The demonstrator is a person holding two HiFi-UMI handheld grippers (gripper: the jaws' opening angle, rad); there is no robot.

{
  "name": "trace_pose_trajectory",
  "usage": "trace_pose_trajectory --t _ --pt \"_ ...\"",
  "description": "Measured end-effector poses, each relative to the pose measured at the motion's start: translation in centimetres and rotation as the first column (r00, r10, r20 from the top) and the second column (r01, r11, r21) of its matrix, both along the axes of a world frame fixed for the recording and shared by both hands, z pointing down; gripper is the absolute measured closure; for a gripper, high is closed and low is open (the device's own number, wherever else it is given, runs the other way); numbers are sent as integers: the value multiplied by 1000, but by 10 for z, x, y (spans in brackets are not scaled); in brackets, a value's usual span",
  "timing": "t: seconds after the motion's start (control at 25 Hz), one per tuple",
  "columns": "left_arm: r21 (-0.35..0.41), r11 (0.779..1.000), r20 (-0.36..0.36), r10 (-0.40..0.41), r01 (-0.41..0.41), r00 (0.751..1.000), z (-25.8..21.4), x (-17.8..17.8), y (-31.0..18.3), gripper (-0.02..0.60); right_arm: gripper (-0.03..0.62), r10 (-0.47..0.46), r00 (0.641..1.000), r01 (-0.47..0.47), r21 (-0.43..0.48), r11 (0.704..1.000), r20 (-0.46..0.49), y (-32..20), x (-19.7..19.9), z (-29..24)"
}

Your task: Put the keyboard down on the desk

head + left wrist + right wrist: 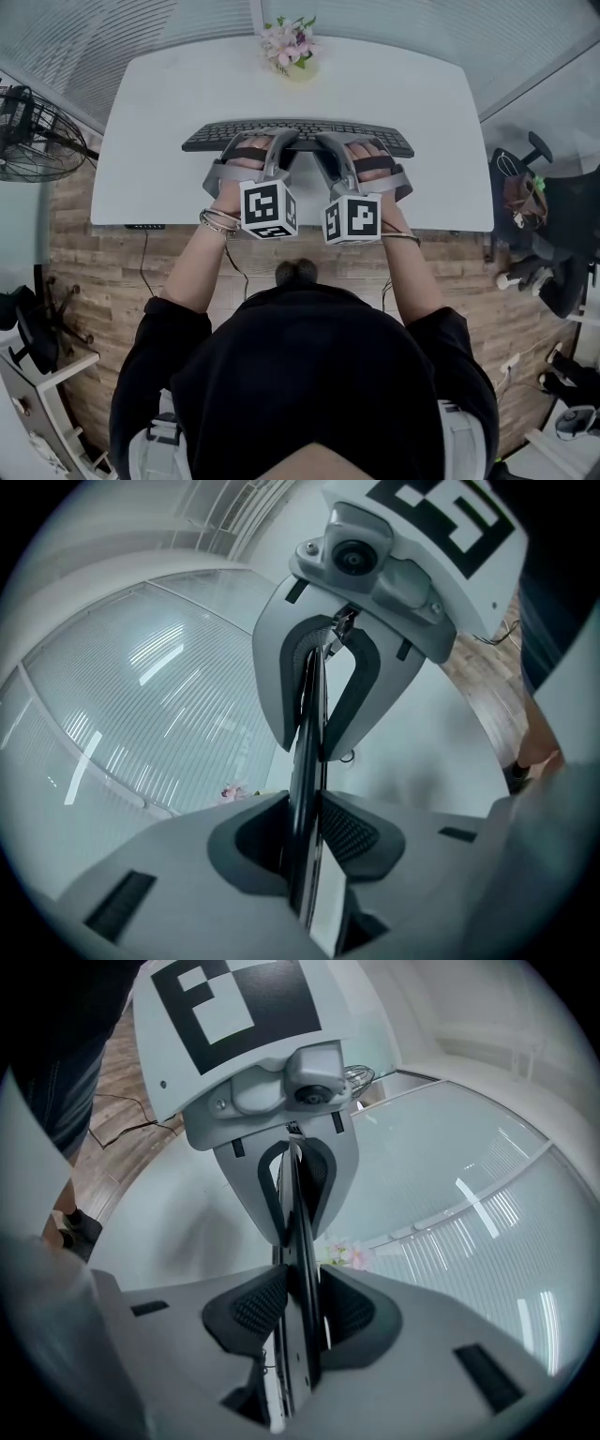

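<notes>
Left gripper [305,836] and right gripper [300,1309] clamp one keyboard [309,132] at a white desk [422,94], one flower bunch [291,42] at its far edge.

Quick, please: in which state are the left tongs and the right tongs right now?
Left tongs: closed on the keyboard.
Right tongs: closed on the same keyboard.

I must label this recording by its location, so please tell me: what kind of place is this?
Most likely an office. There is a white desk, a black keyboard, and ribbed glass partition walls behind the desk.
</notes>
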State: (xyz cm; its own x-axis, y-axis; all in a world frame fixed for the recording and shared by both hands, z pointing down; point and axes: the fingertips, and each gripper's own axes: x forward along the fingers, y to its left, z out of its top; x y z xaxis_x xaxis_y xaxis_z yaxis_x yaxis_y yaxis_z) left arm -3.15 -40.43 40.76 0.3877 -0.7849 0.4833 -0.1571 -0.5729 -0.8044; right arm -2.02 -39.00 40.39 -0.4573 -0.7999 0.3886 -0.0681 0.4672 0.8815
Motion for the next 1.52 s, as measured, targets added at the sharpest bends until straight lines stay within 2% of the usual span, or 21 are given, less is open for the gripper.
trace_pose_trajectory --t 0.72,1.12,1.52 --pt "-23 999 -25 28 -29 999 14 3 45 485 485 21 999 -21 0 1000 34 44 2 14" --pt "-43 999 -15 32 -33 999 27 2 61 485 485 23 999 -23 -1 1000 42 61 1 26" --pt "-69 997 1 30 -30 1000 42 -1 74 482 485 15 998 -12 -39 999 58 74 -3 41"
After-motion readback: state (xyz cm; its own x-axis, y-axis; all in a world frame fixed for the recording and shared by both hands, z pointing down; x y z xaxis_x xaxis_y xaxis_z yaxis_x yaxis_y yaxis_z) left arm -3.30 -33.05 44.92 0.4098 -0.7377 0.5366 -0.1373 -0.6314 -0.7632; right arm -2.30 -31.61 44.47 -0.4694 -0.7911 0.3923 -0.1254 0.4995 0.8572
